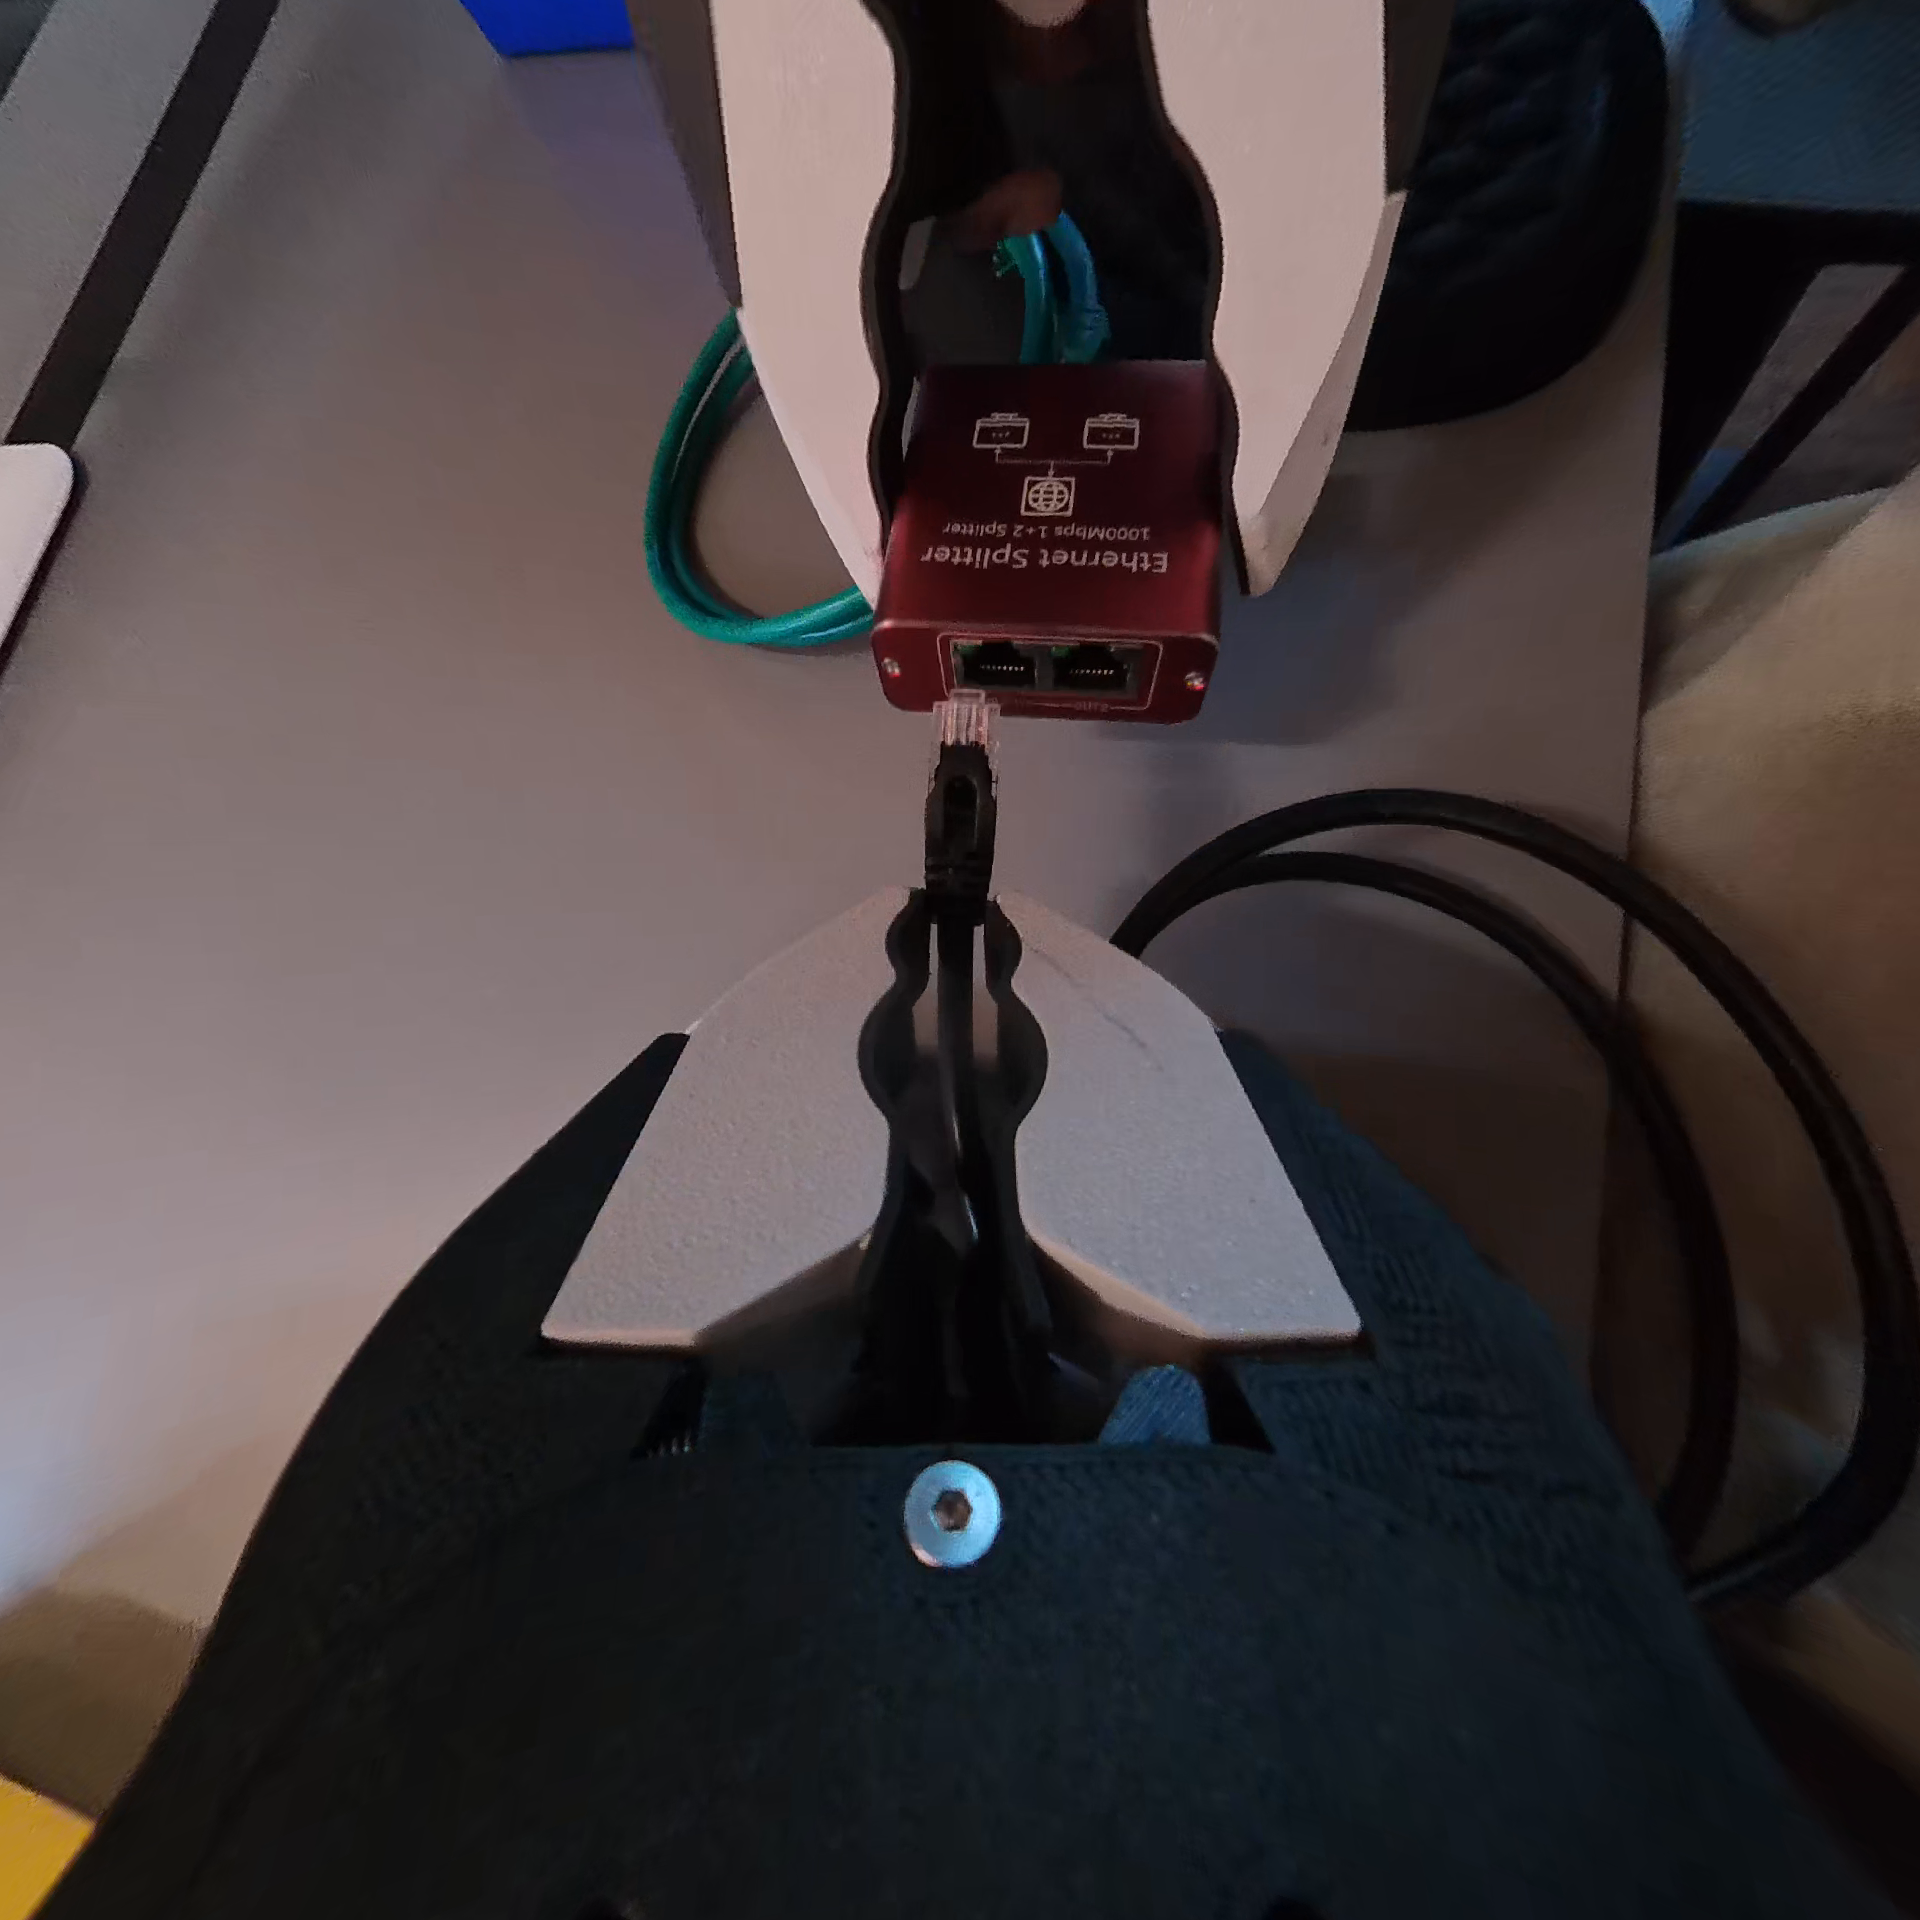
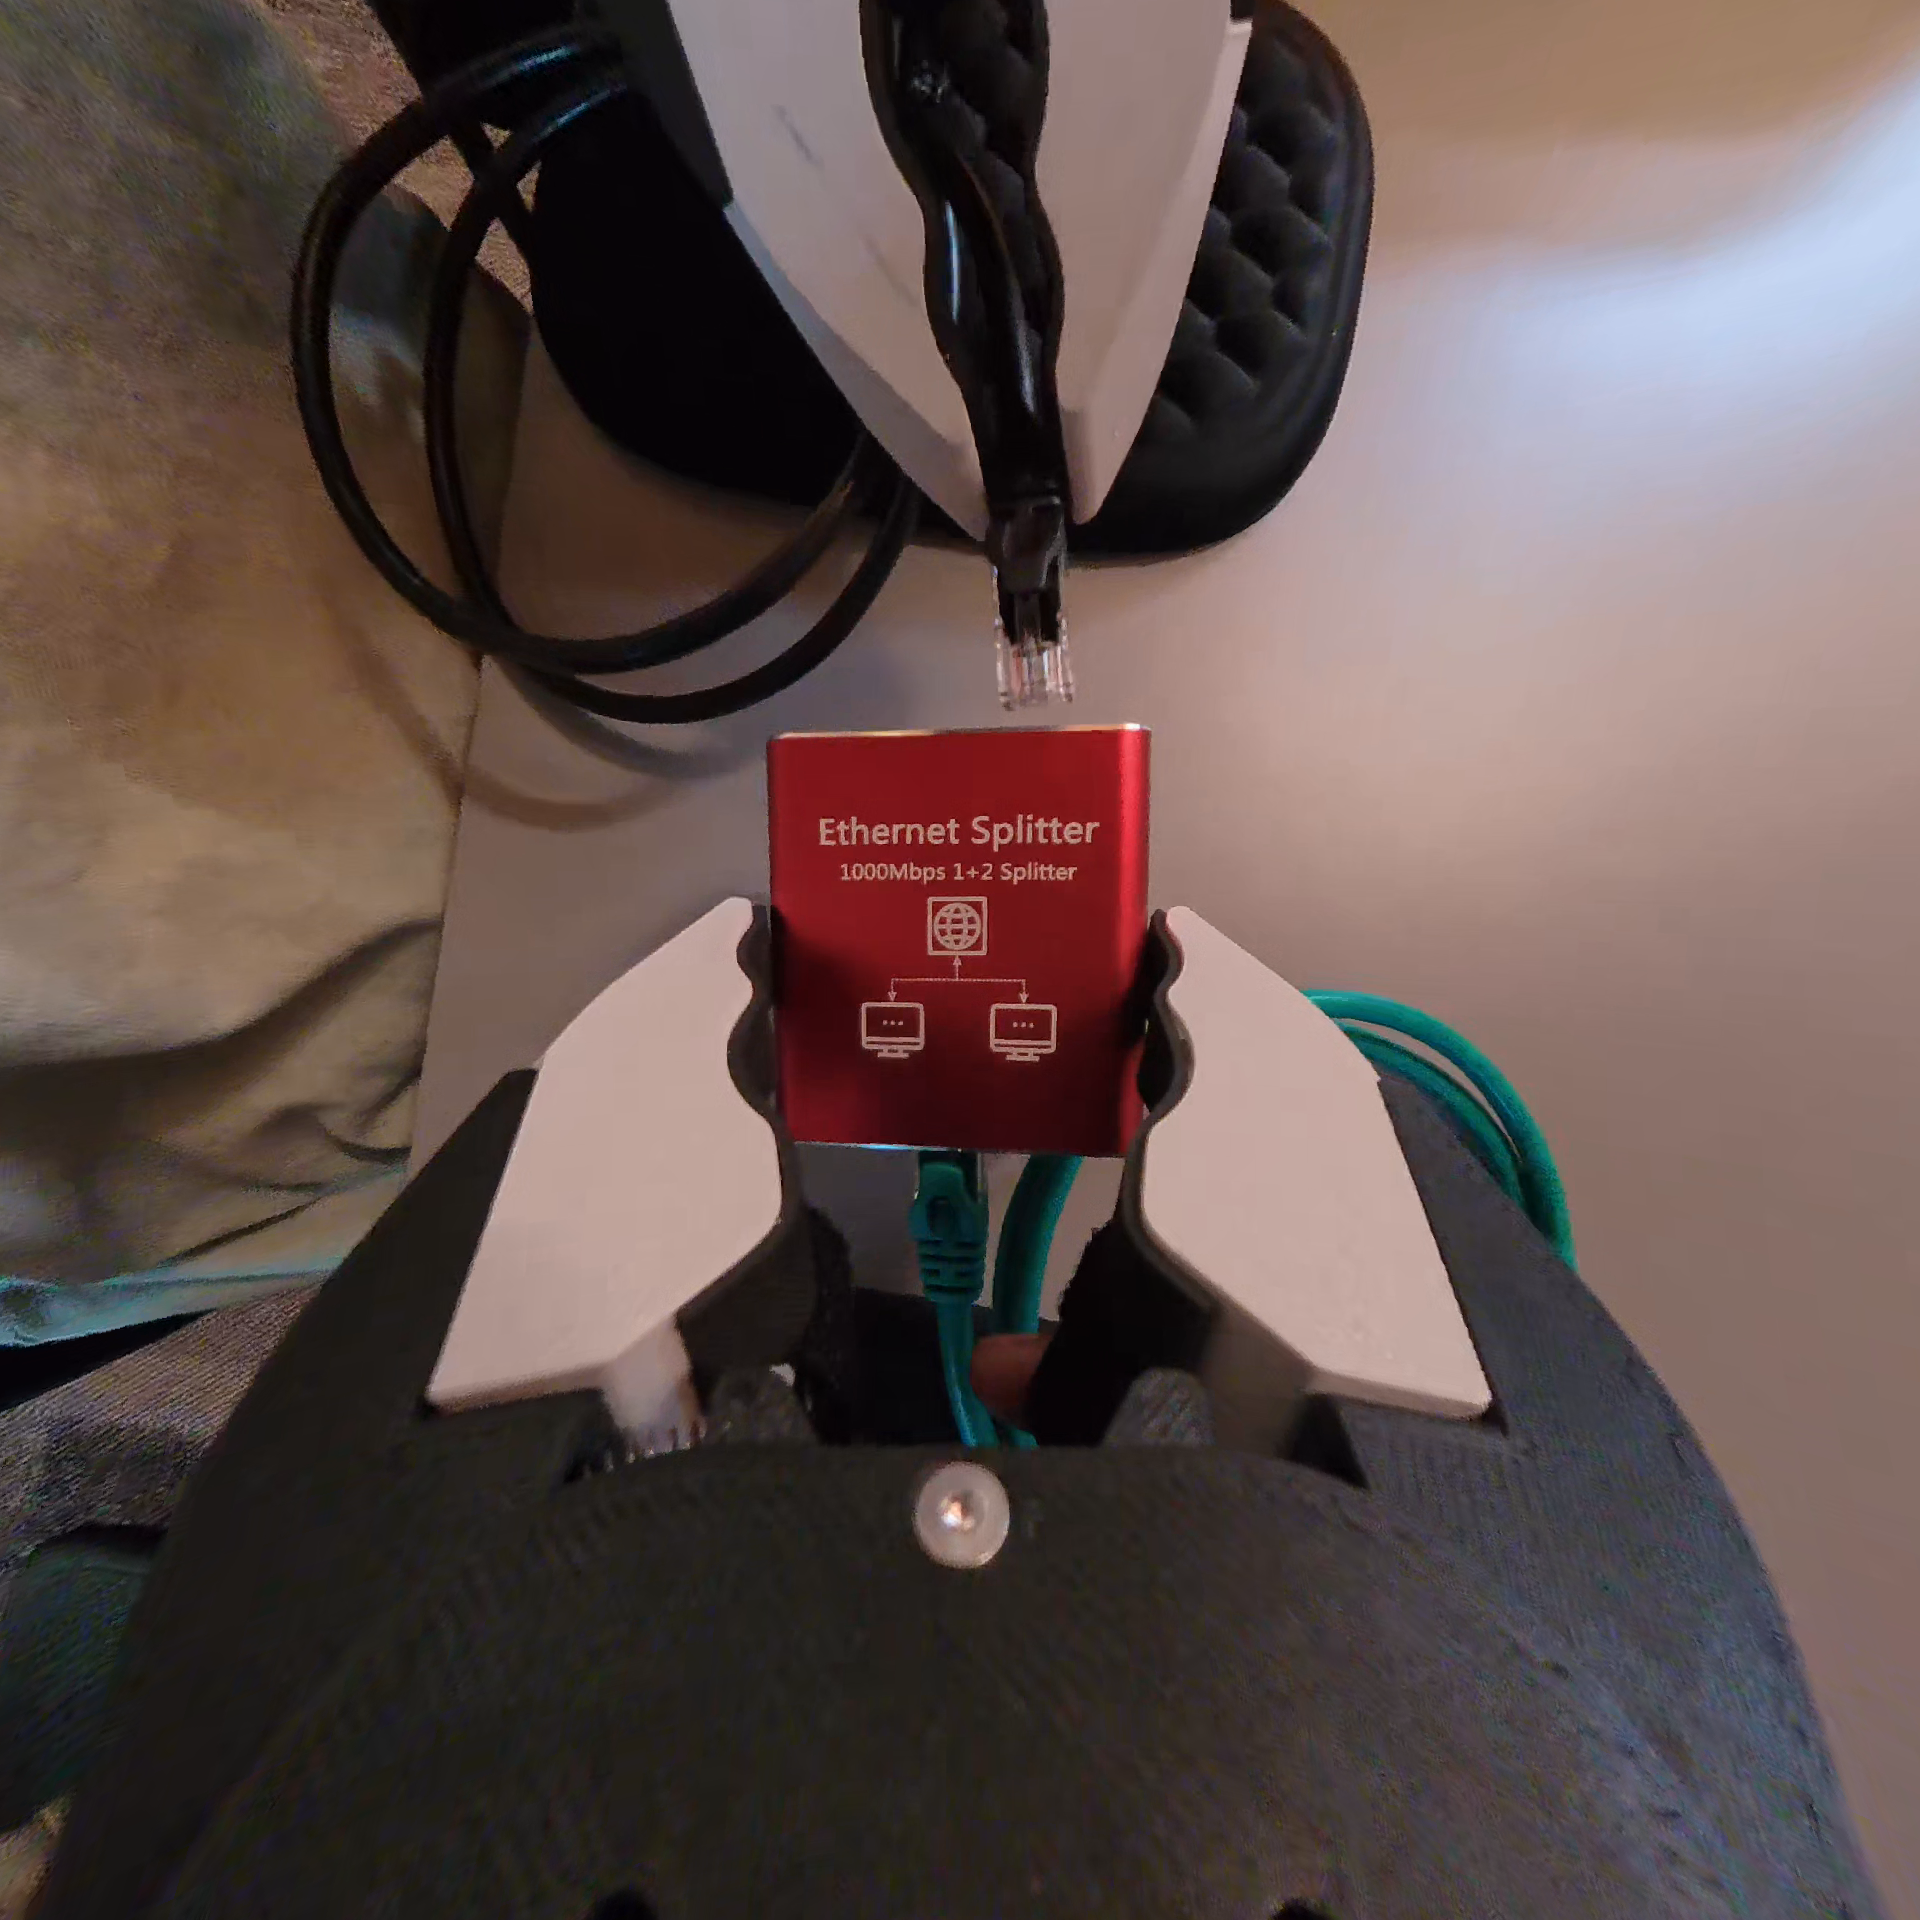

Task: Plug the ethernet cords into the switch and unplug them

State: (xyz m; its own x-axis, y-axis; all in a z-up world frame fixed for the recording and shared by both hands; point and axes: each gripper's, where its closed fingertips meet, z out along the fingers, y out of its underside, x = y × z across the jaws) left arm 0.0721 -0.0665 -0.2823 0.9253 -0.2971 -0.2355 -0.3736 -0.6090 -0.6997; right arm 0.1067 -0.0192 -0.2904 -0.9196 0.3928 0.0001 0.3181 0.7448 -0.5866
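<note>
My left gripper (image 1: 954, 904) is shut on a black ethernet cord (image 1: 958, 831). Its clear plug (image 1: 966, 719) sticks out ahead and sits just in front of the left of two empty ports (image 1: 995, 665) on a red switch box (image 1: 1049, 520). My right gripper (image 2: 958, 935) is shut on the red switch (image 2: 958, 935) by its two sides. A green ethernet cord (image 2: 948, 1236) is plugged into the switch's near end. In the right wrist view the left gripper (image 2: 1023, 520) holds the black plug (image 2: 1034, 660) a little beyond the switch's far face.
Both grippers hover over a grey tabletop (image 1: 364, 727). The black cord loops (image 1: 1662, 1039) off the table's right edge over beige fabric (image 1: 1787, 831). Green cord loops (image 1: 707, 520) lie on the table. A black padded wrist rest (image 2: 1278, 312) lies behind the left gripper. One gripper's finger ends stand about 7 cm off the other's.
</note>
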